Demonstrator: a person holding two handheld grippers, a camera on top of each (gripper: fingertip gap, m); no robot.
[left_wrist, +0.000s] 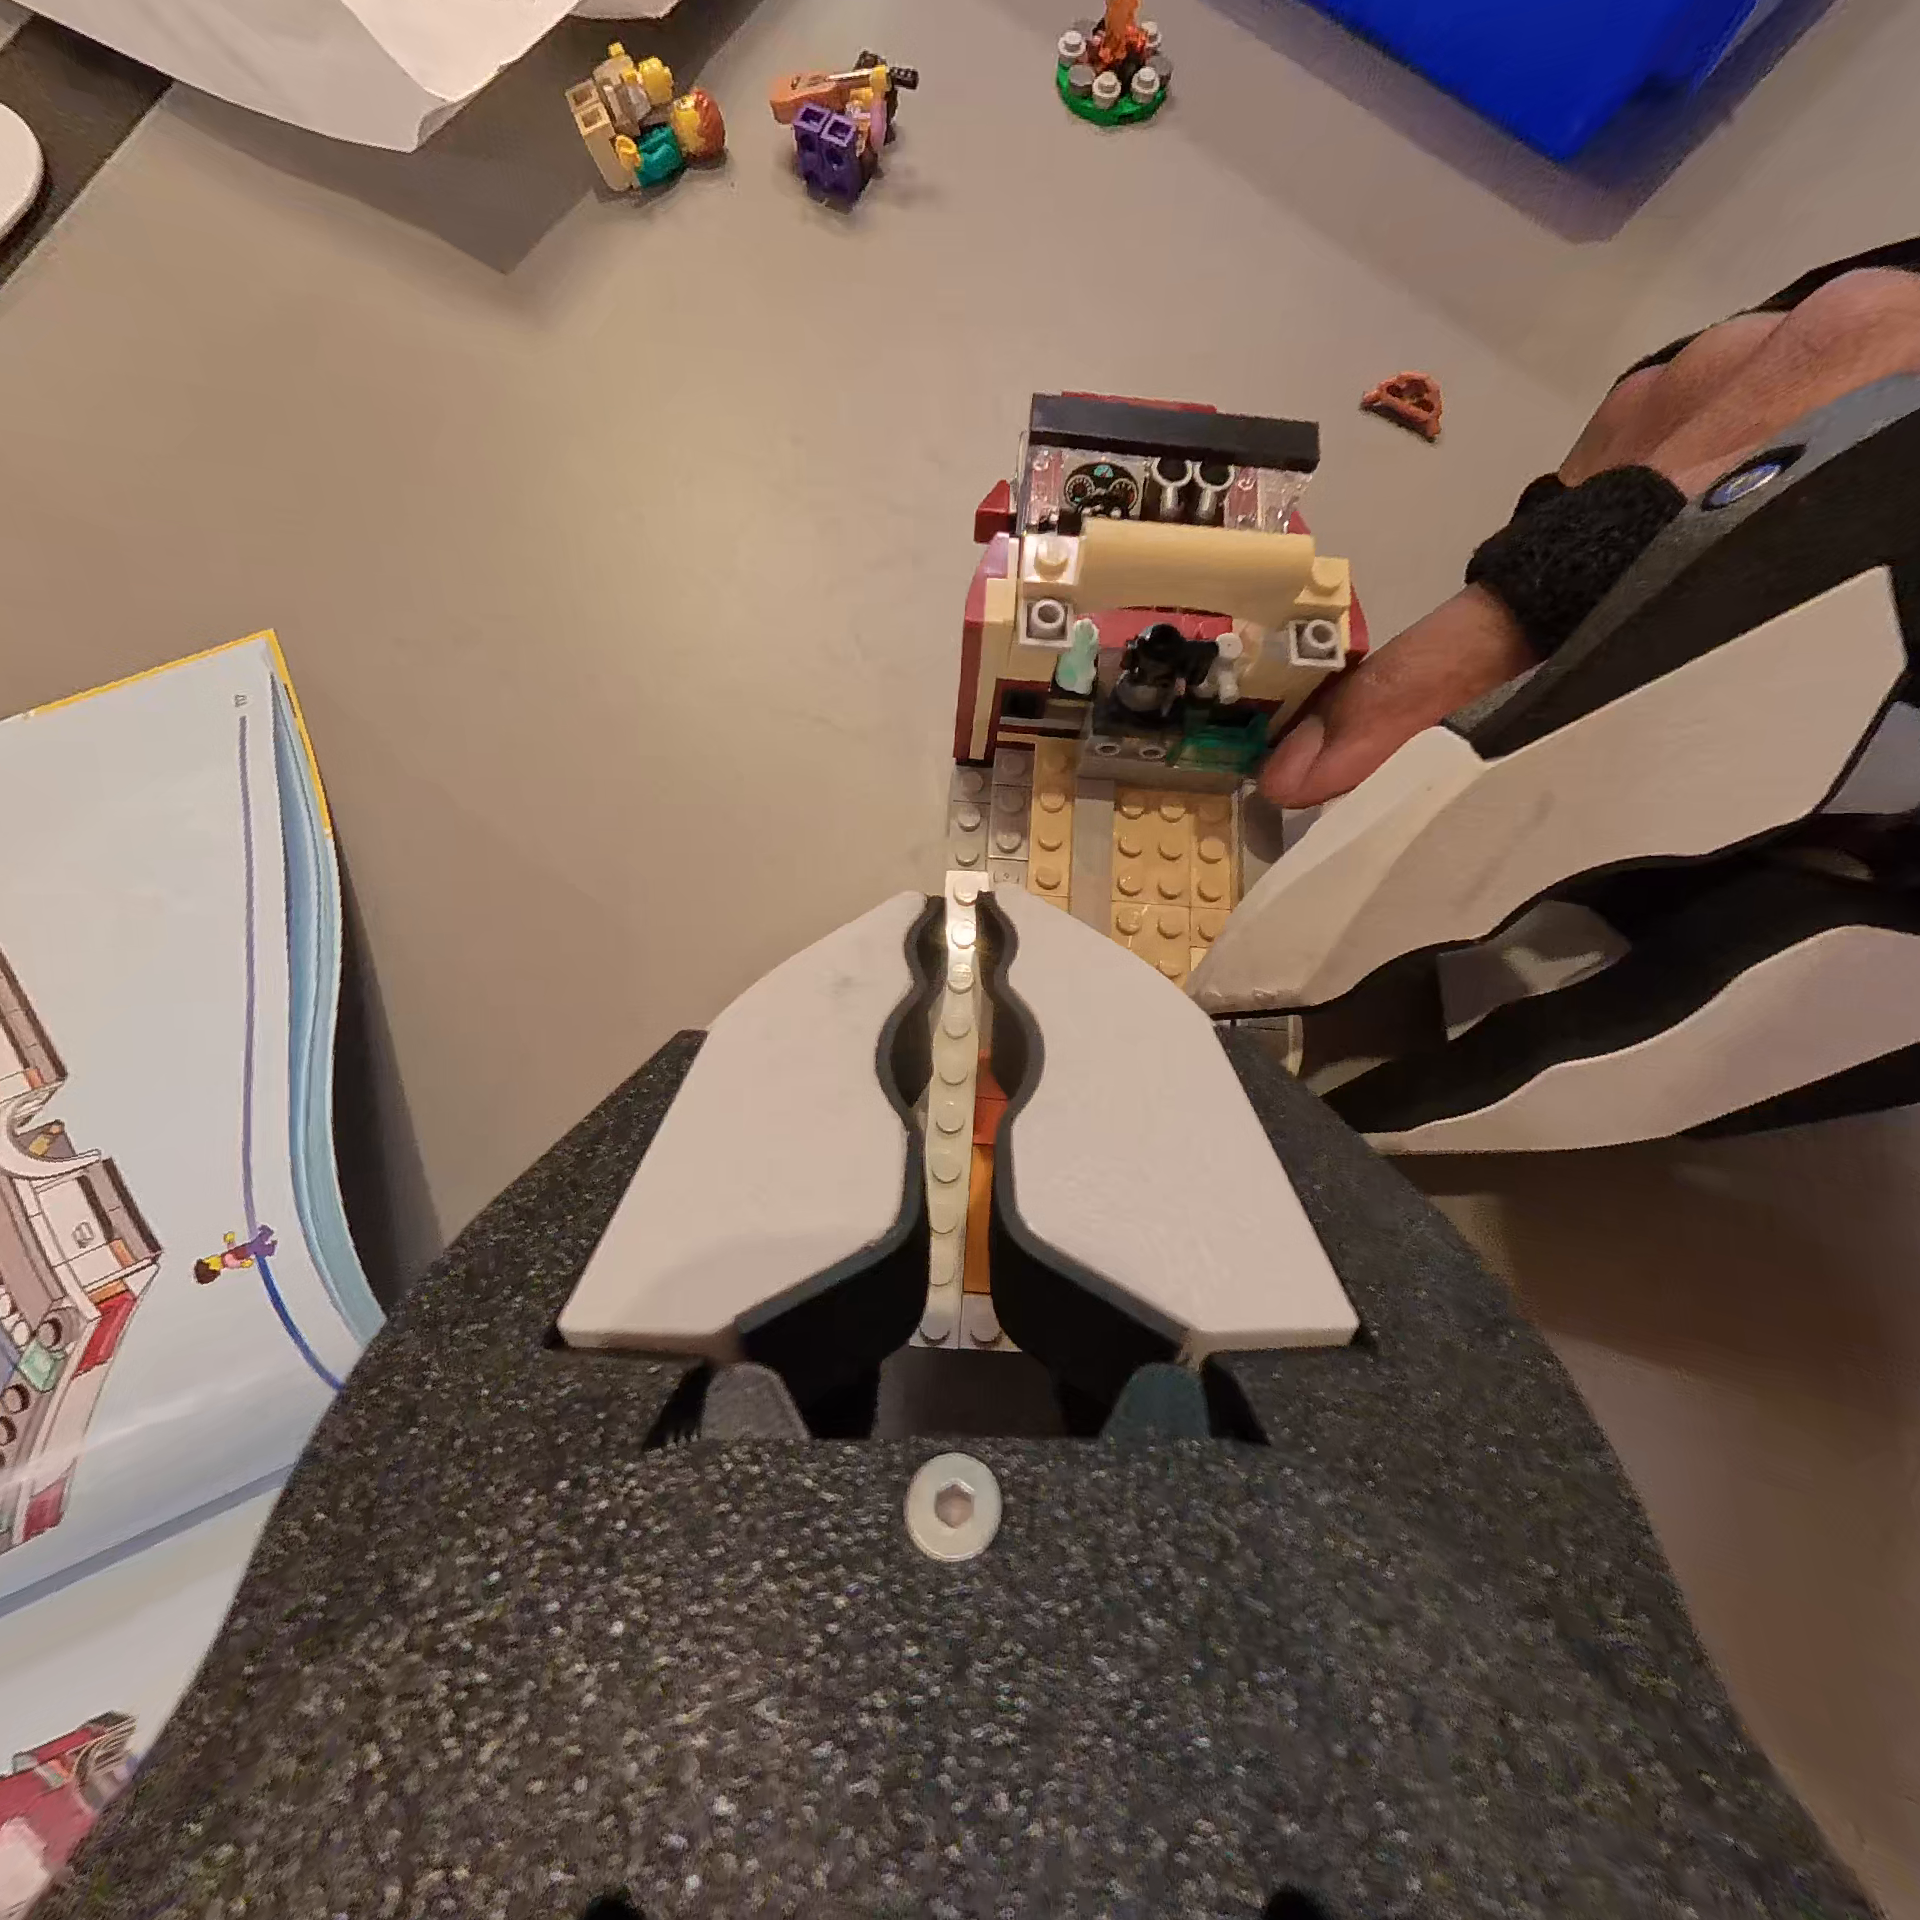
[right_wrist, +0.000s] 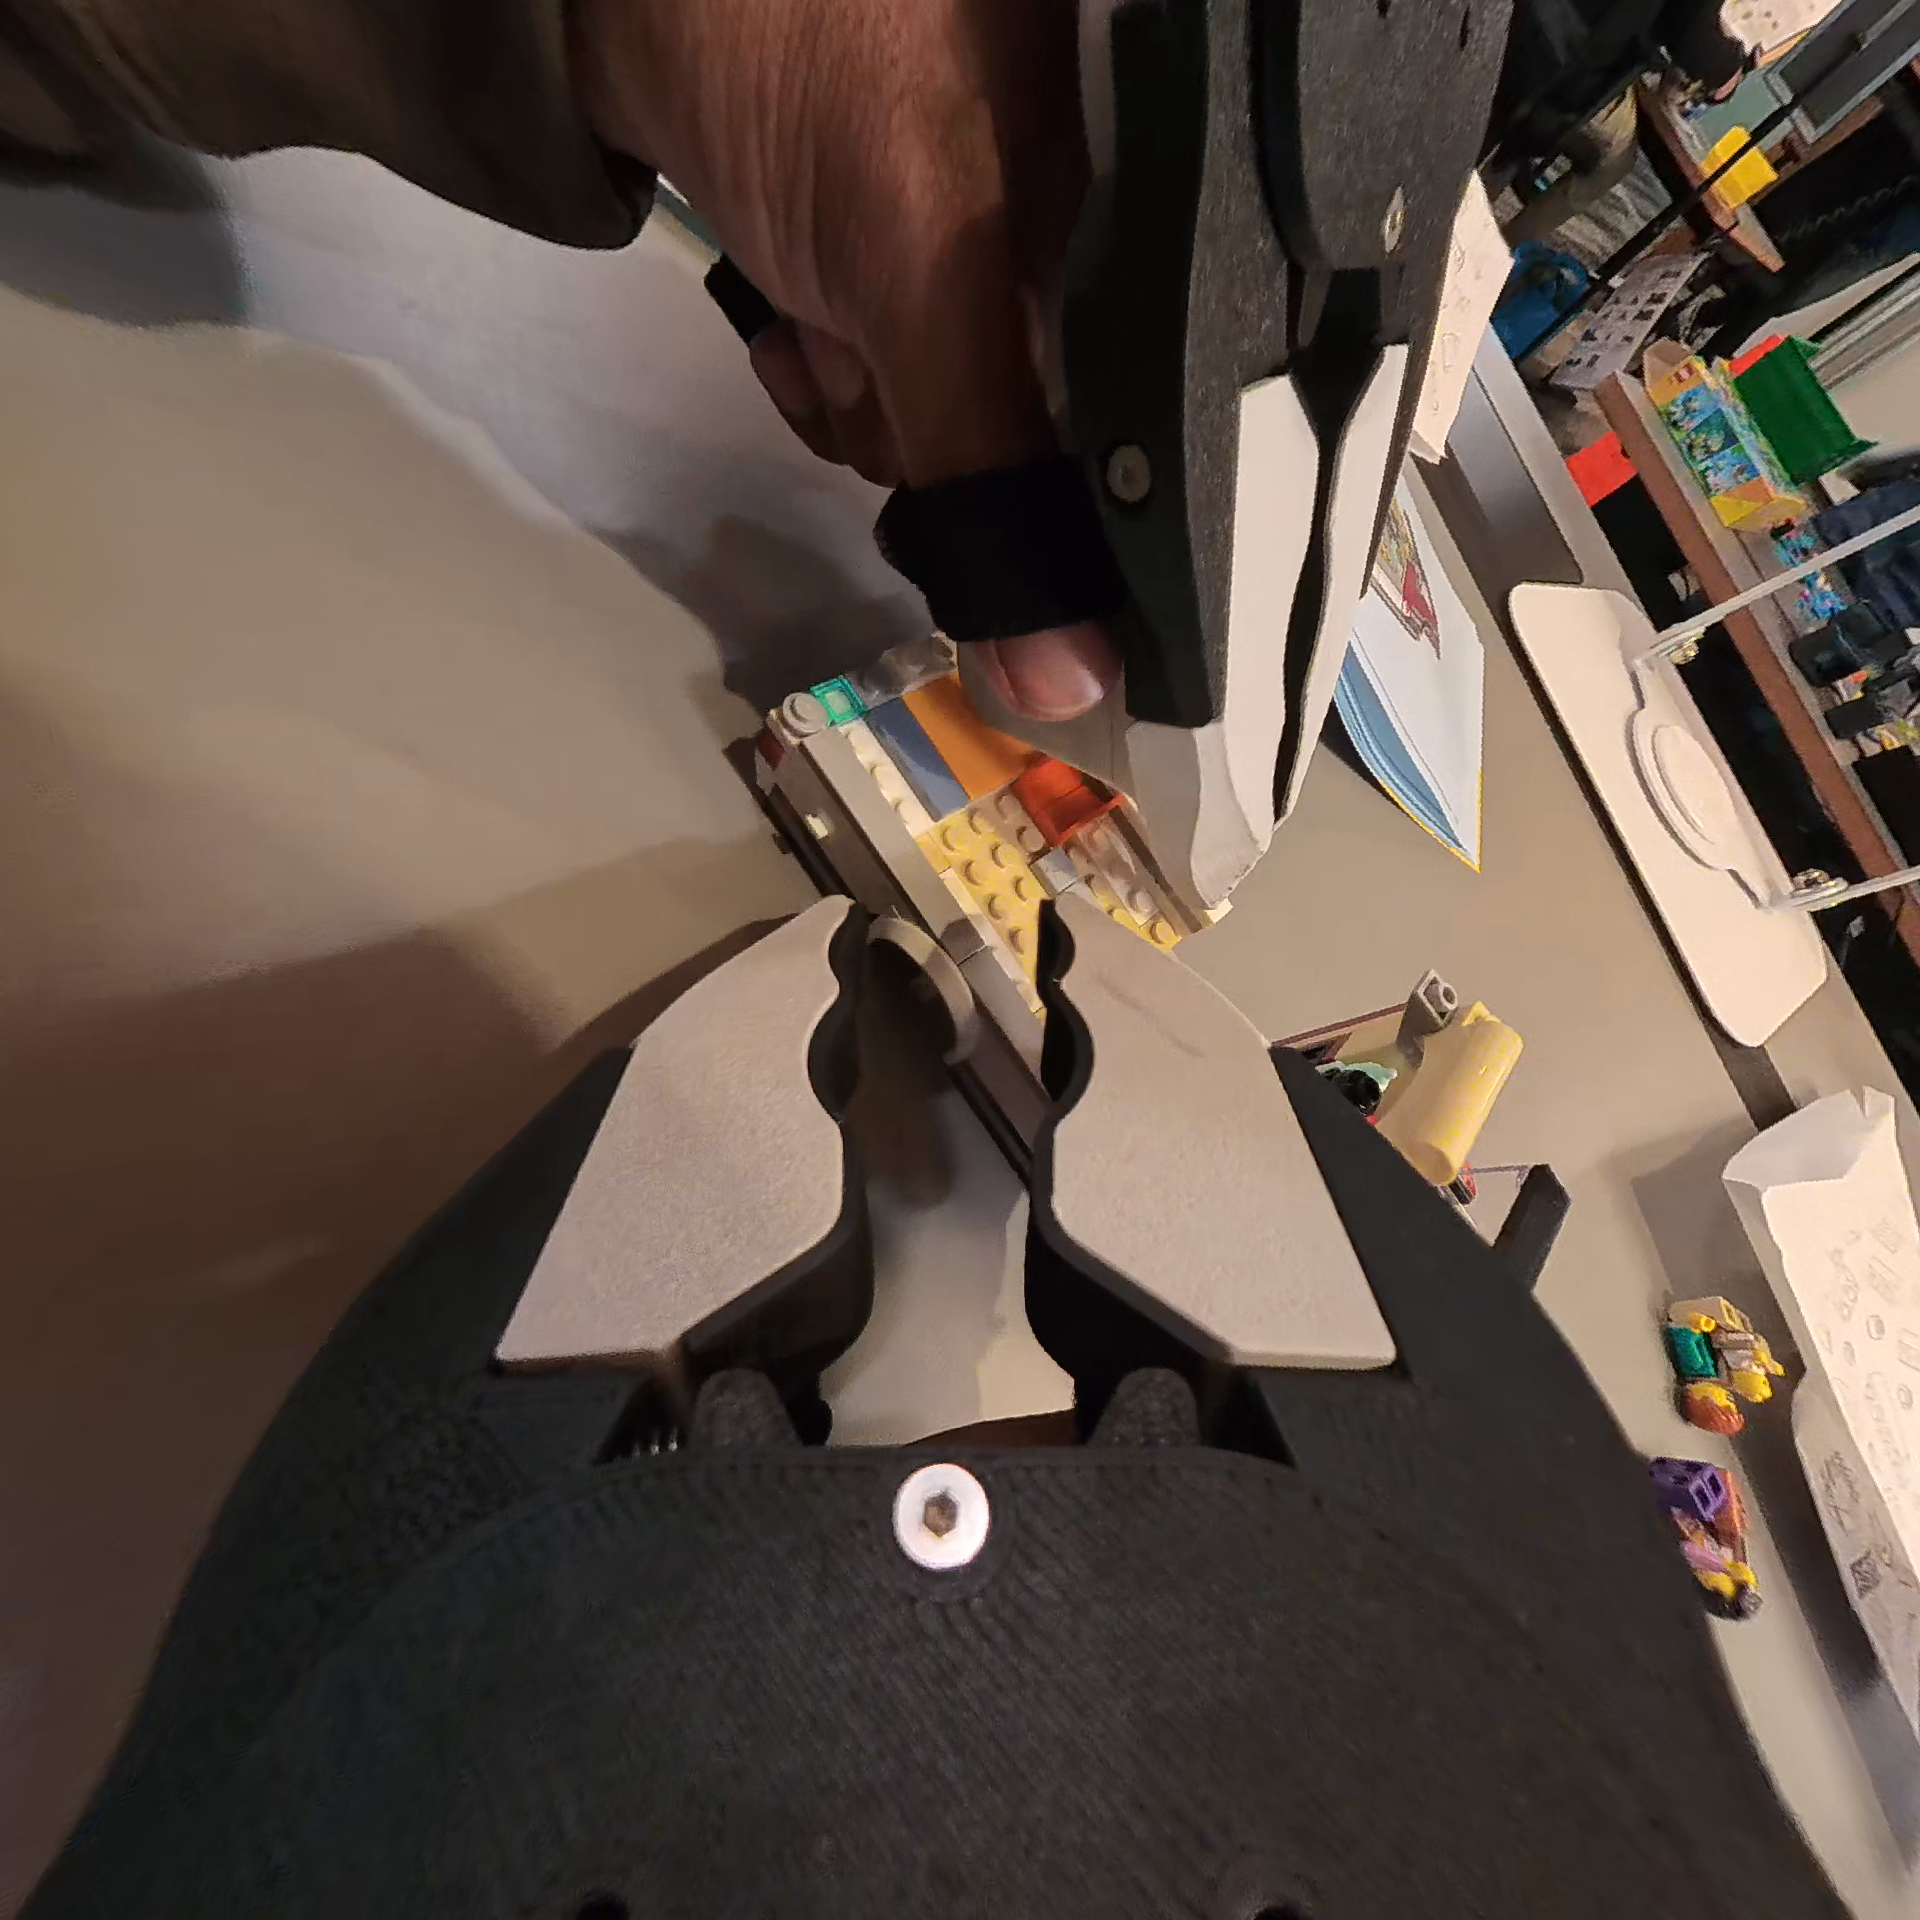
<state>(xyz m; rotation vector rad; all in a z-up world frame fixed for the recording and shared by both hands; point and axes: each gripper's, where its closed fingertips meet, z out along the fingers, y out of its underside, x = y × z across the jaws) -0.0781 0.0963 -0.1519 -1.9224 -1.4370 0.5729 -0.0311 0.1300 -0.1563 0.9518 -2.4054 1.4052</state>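
My left gripper (left_wrist: 961, 904) is shut on a long white studded plate (left_wrist: 954, 1039) that runs along the near left edge of a brick model (left_wrist: 1164, 831). The model has a tan studded floor, dark red walls and a cream arch. In the right wrist view the left gripper (right_wrist: 1221, 862) comes down from above onto the model's far edge (right_wrist: 987, 852). My right gripper (right_wrist: 945, 914) is open, and its fingers straddle the model's grey side wall with a round arch piece (right_wrist: 935, 987). In the left wrist view the right gripper (left_wrist: 1252, 1029) reaches in from the right, and a finger of its hand (left_wrist: 1320, 748) touches the model.
An open instruction booklet (left_wrist: 156, 1039) lies to the left. Two small figure builds (left_wrist: 644, 120) (left_wrist: 842, 120), a campfire build (left_wrist: 1112, 73), a blue bin (left_wrist: 1558, 62) and white paper (left_wrist: 364, 52) are at the back. A small red-brown piece (left_wrist: 1408, 400) lies beyond the model.
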